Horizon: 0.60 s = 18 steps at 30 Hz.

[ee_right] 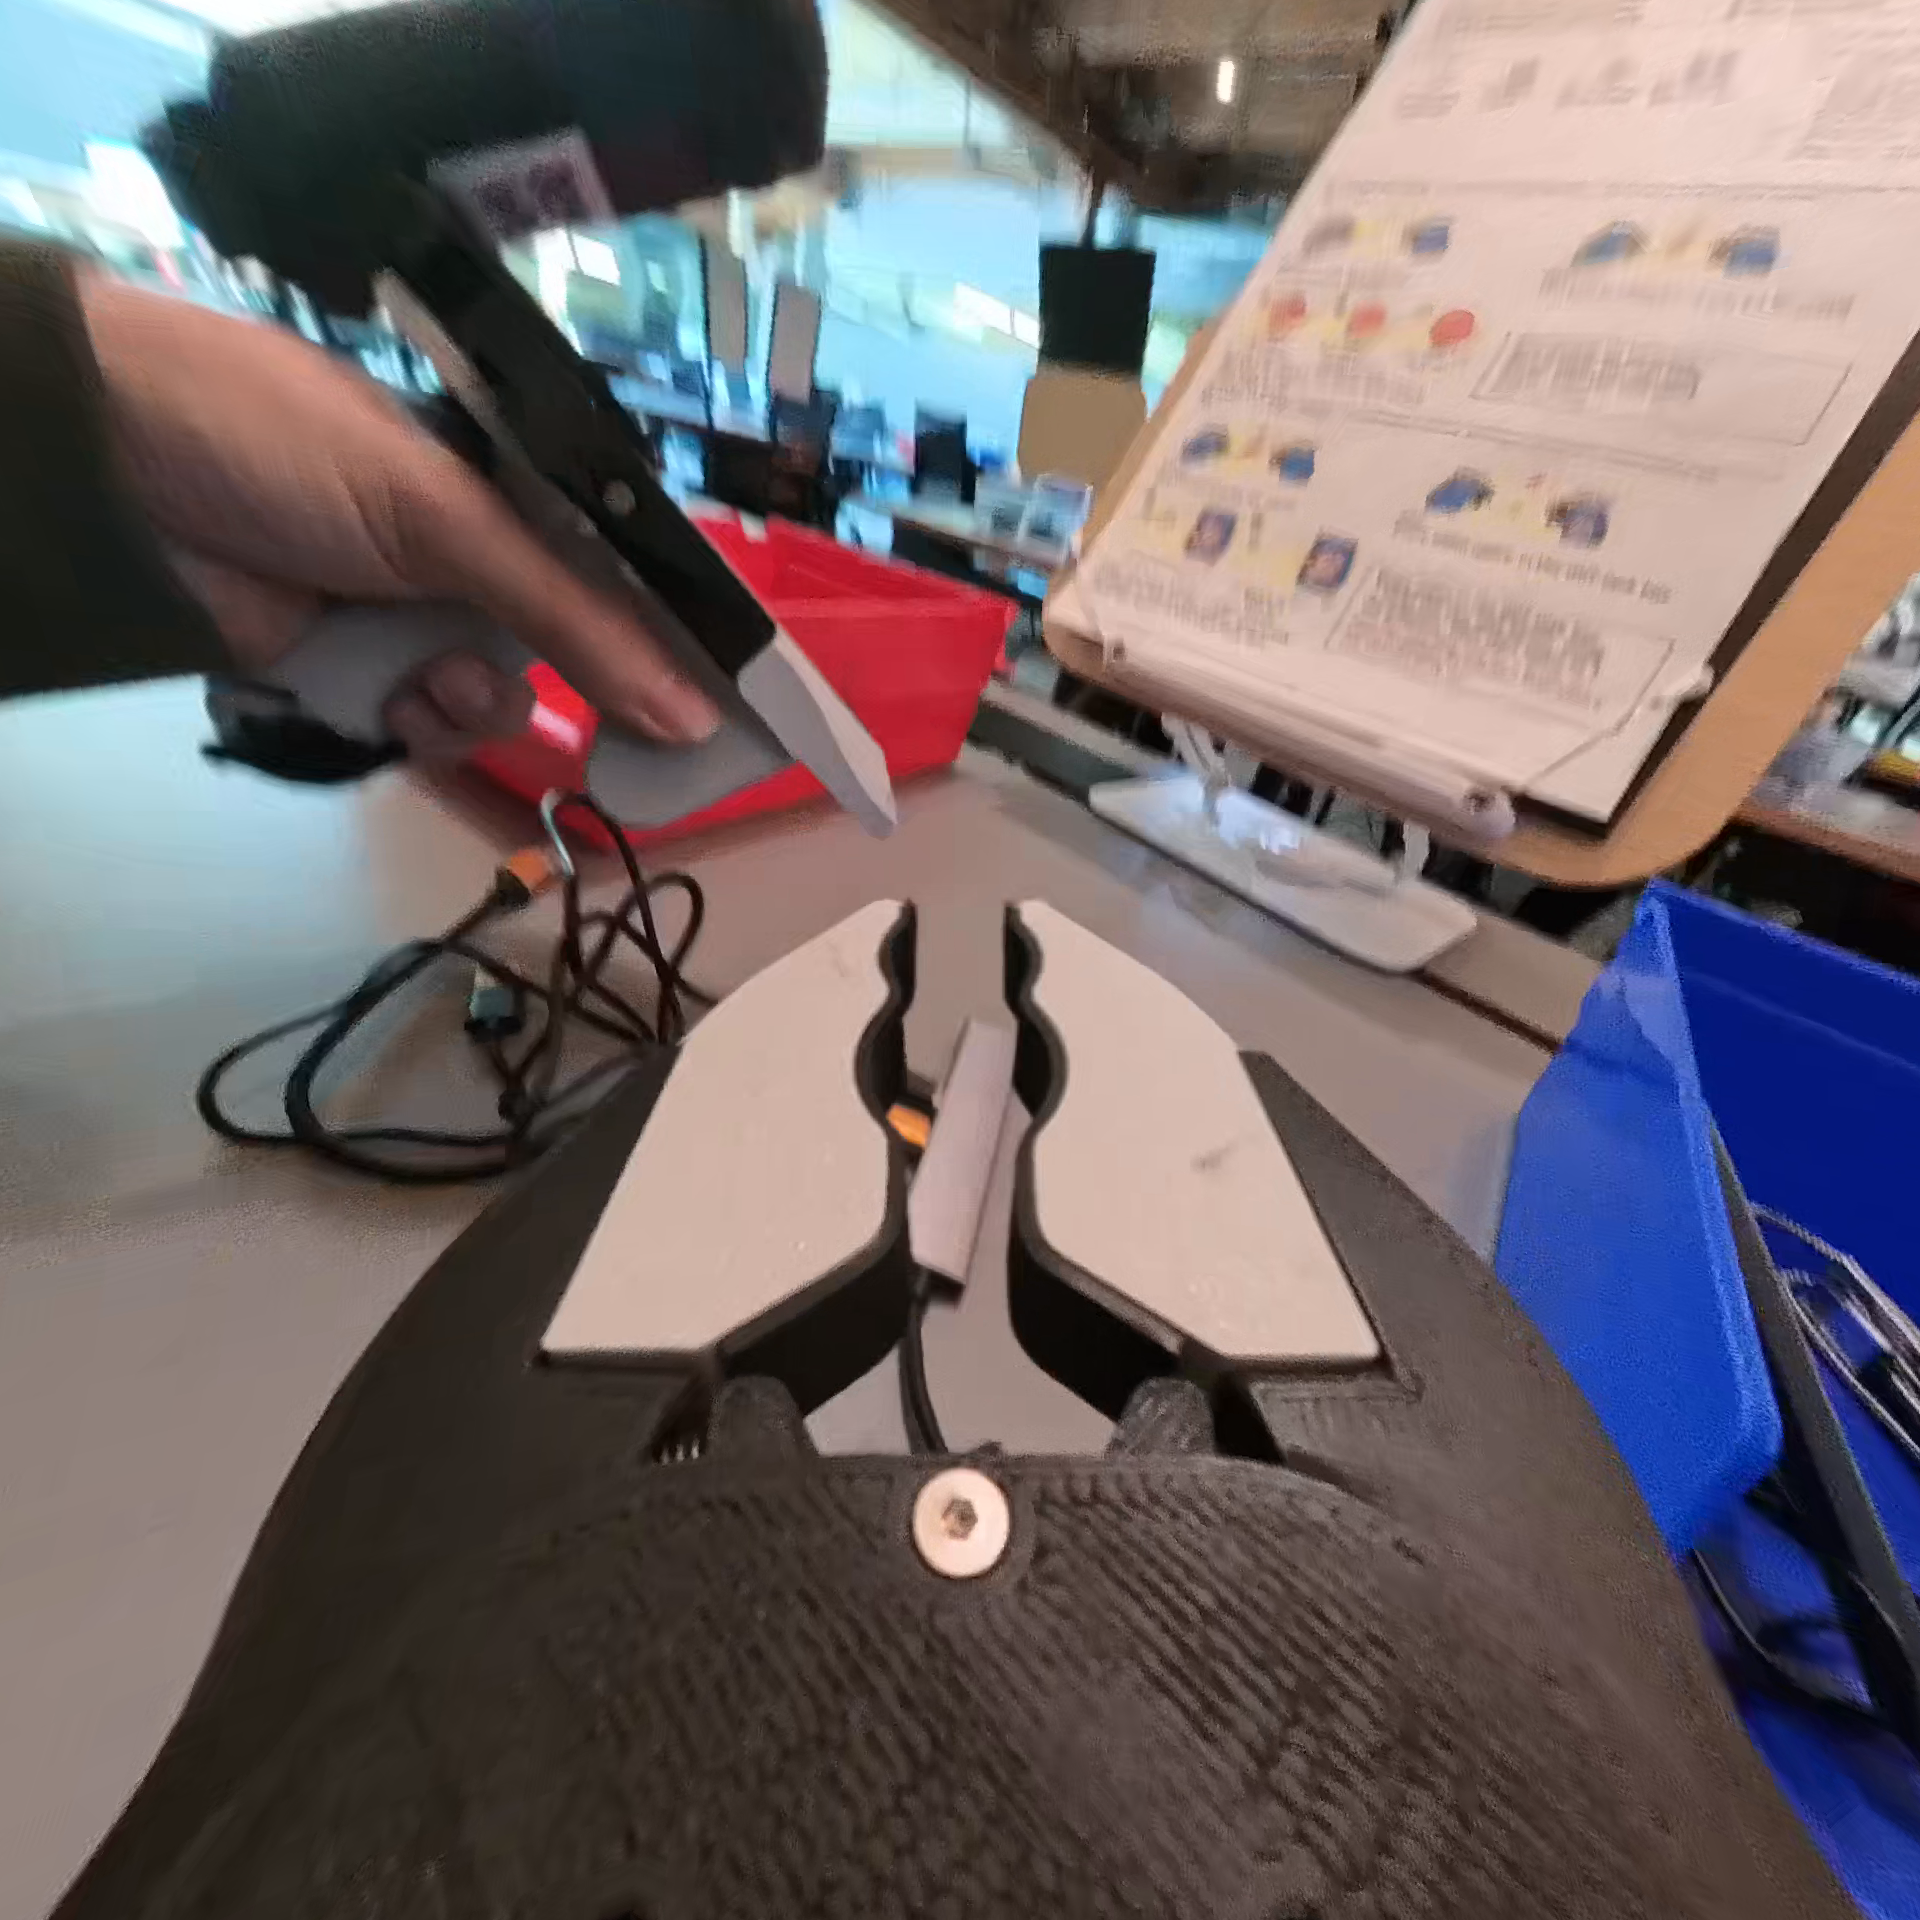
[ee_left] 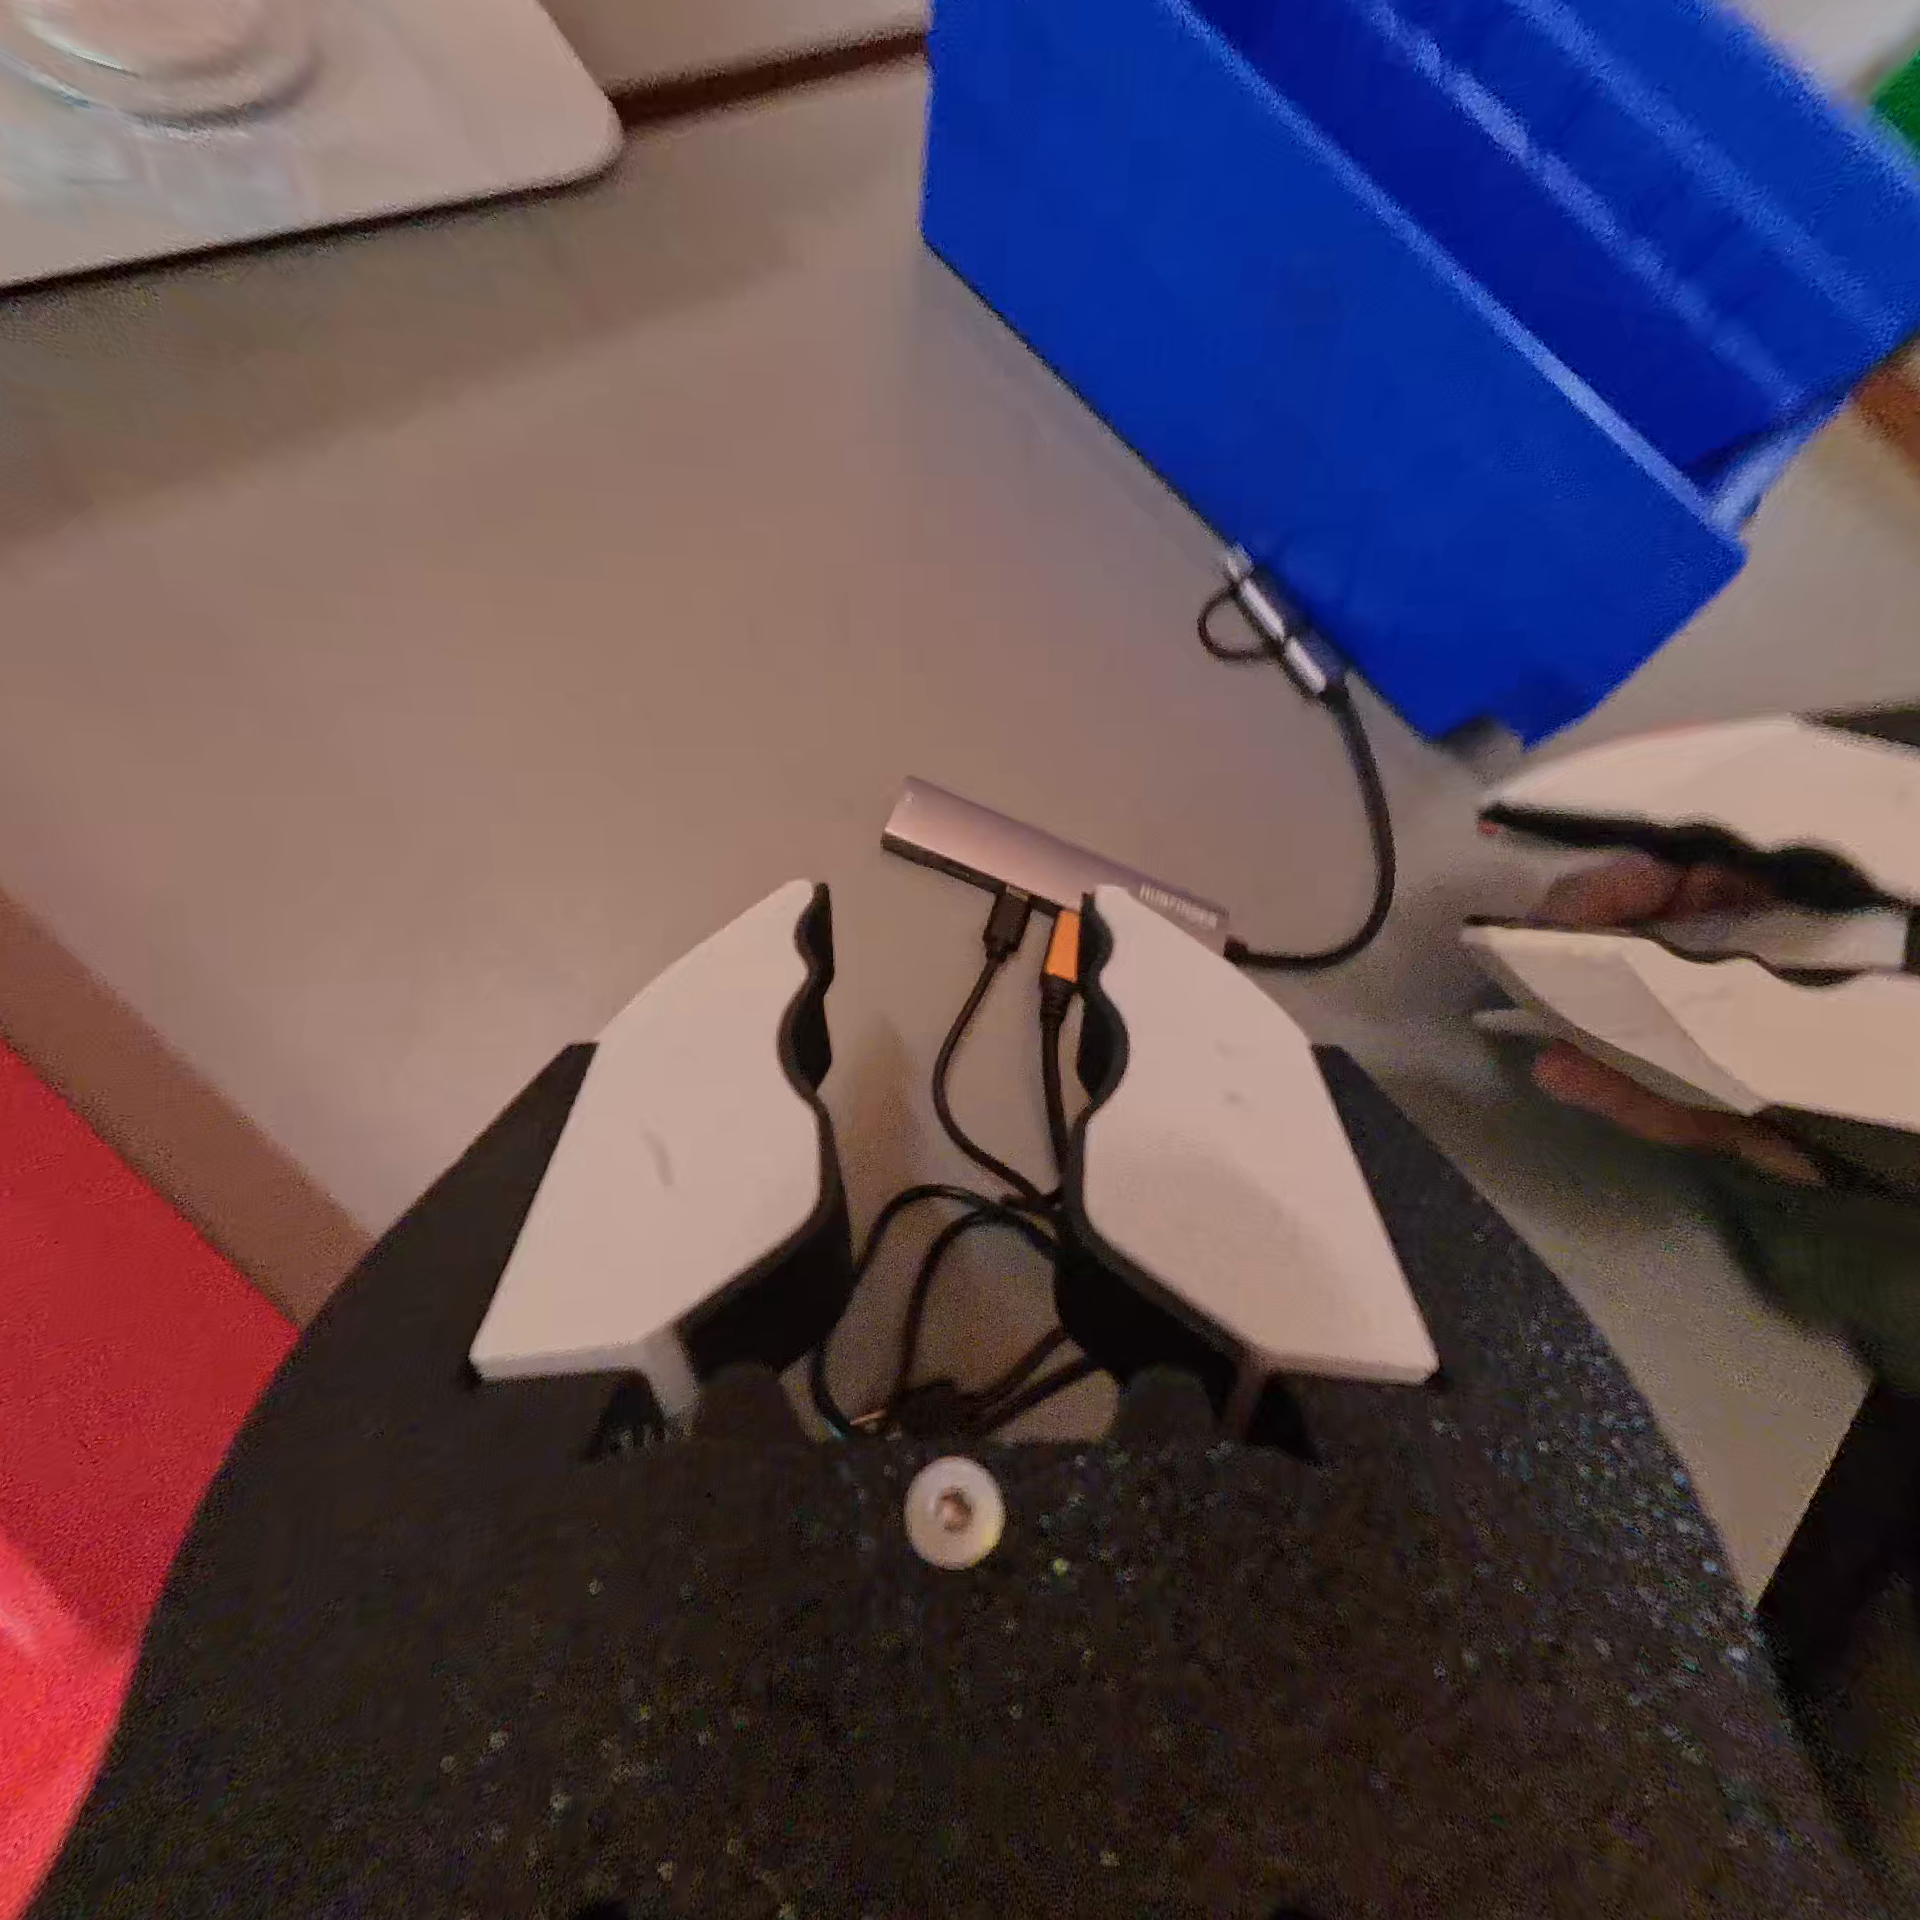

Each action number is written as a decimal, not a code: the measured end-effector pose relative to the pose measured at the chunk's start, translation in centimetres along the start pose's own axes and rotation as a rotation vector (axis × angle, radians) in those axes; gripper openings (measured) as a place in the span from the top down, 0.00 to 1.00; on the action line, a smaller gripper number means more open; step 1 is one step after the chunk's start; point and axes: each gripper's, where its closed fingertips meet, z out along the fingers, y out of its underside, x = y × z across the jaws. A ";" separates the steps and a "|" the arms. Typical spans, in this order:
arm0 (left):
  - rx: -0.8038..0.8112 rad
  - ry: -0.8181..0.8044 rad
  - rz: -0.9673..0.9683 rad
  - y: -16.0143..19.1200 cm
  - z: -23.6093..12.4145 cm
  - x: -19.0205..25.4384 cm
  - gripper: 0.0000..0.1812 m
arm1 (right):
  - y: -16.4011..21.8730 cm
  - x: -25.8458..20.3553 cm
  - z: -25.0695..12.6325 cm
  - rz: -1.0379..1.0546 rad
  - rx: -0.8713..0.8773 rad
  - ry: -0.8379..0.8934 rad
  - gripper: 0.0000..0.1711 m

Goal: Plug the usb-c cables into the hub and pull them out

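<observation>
grey hub on the worktop with black cable and orange-tipped cable plugged in, left tool wide above them, right tool narrowly parted astride the hub, gripping nothing

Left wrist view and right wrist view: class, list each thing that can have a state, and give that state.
Hub: flat on the table, two cables plugged in.
Black plug: seated in the hub.
Orange plug: seated in the hub.
Left claw: open, holding nothing.
Right claw: open, astride the hub.
Blue bin: tilted in the view.

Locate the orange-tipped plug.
The orange-tipped plug sits in the grey hub, right of the black plug, between the left gripper fingers.
</observation>
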 end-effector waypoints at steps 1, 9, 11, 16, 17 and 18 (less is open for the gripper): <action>-0.056 0.032 0.067 0.1 0.5 0.1 0.76 | 1.0 -0.2 0.1 -0.008 -0.089 -0.035 0.85; -0.407 0.137 0.839 1.3 4.4 -1.2 0.67 | 5.5 -1.3 -1.1 0.035 -0.472 -0.276 0.68; -0.460 0.176 0.972 1.3 5.4 -0.9 0.67 | 4.8 -1.3 -1.2 0.136 -0.445 -0.309 0.69; -0.608 0.283 1.258 1.7 7.3 0.3 0.70 | 4.5 -0.8 -2.4 0.146 -0.491 -0.357 0.68; -0.648 0.308 1.313 2.1 7.5 0.3 0.71 | 4.5 -0.9 -2.6 0.148 -0.496 -0.371 0.68; -0.690 0.312 1.366 2.4 7.8 0.2 0.71 | 4.5 -1.0 -2.8 0.153 -0.505 -0.387 0.68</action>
